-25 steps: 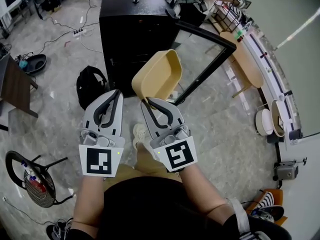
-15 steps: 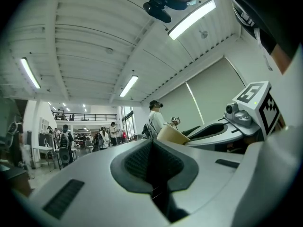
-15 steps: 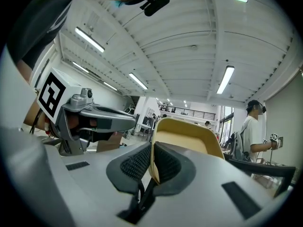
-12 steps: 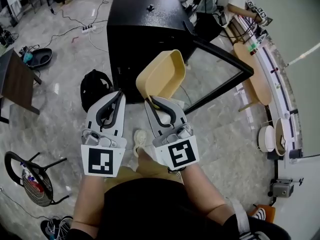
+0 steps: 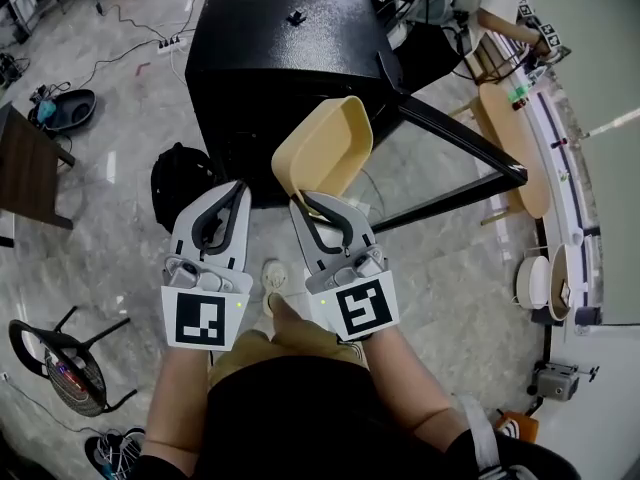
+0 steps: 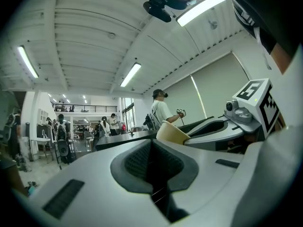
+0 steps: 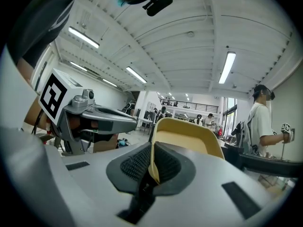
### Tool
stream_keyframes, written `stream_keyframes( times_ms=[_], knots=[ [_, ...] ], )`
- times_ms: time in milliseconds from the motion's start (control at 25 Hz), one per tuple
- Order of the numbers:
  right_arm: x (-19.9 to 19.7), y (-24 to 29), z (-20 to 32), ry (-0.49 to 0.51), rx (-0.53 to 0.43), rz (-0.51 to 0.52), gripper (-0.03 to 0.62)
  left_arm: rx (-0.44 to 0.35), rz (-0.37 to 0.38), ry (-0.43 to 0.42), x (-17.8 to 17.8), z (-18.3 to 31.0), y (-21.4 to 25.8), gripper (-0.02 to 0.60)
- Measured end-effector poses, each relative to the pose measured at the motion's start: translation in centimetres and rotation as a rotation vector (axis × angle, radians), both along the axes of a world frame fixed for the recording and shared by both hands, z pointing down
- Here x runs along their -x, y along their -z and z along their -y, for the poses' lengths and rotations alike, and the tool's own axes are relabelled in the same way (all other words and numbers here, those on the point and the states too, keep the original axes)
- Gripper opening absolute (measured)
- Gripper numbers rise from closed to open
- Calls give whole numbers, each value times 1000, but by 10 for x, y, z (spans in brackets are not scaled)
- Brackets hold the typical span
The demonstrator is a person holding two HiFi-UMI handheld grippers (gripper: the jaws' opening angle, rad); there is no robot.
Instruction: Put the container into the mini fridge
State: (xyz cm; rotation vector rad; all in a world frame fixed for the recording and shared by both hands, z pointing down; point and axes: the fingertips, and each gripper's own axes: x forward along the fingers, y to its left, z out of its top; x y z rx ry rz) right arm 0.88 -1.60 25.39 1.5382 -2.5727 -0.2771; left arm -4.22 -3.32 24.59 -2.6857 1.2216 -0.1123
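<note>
A tan rectangular container [image 5: 322,152] hangs tilted in the air, its near rim pinched by my right gripper [image 5: 299,202], which is shut on it. In the right gripper view the container's yellow wall [image 7: 189,136] runs up from between the dark pads. My left gripper [image 5: 236,187] is beside it on the left, shut with nothing between its jaws. The black mini fridge [image 5: 285,58] stands just ahead on the floor, its glass door [image 5: 450,163] swung open to the right. From the left gripper view the container [image 6: 171,133] shows past the closed left gripper [image 6: 150,143].
A black backpack [image 5: 180,183] lies on the floor left of the fridge. A dark table [image 5: 25,173] is at the far left, a stool [image 5: 65,363] at lower left. Cables and a power strip [image 5: 165,43] lie behind. A wooden bench [image 5: 520,138] stands at right.
The view has drawn nearer the fridge, which now fills more of the upper frame. Both grippers and the held container keep the same pose.
</note>
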Motion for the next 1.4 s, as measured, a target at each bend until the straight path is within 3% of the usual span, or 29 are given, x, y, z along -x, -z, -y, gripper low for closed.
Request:
stream_keyframes(
  times_ms=[80,200,240,360,520,560,680,760,920,1080,1200,1400],
  knots=[
    [-6,-2,10,1,6,15,46,-11,27,-8,-7,12,-3,25],
    [-14,-20,17,41,63,-107,46,68,-89,37,-12,25,-9,25],
    [-17,-27,18,56,87,-157,46,65,-74,33,-14,29,-10,25],
    [-18,-39,24,90,127,-191,46,-17,96,-25,-21,37,-16,24],
    [-19,-54,31,141,178,-205,46,-16,126,-46,-30,48,-28,23],
    [-19,-58,32,155,189,-207,46,5,102,-39,-32,51,-31,25],
    [-21,-74,40,187,209,-219,46,111,-88,13,-36,63,-41,25],
    [-25,-84,46,207,217,-231,46,131,-120,19,-40,71,-48,24],
    [-32,-100,59,242,245,-229,46,113,-16,-5,-44,85,-63,25],
    [-37,-113,70,259,265,-220,46,132,-14,2,-46,95,-75,24],
    [-38,-122,75,270,292,-226,46,117,92,-31,-47,101,-86,24],
    [-36,-136,82,284,317,-212,46,125,77,-7,-45,115,-96,23]
  ],
)
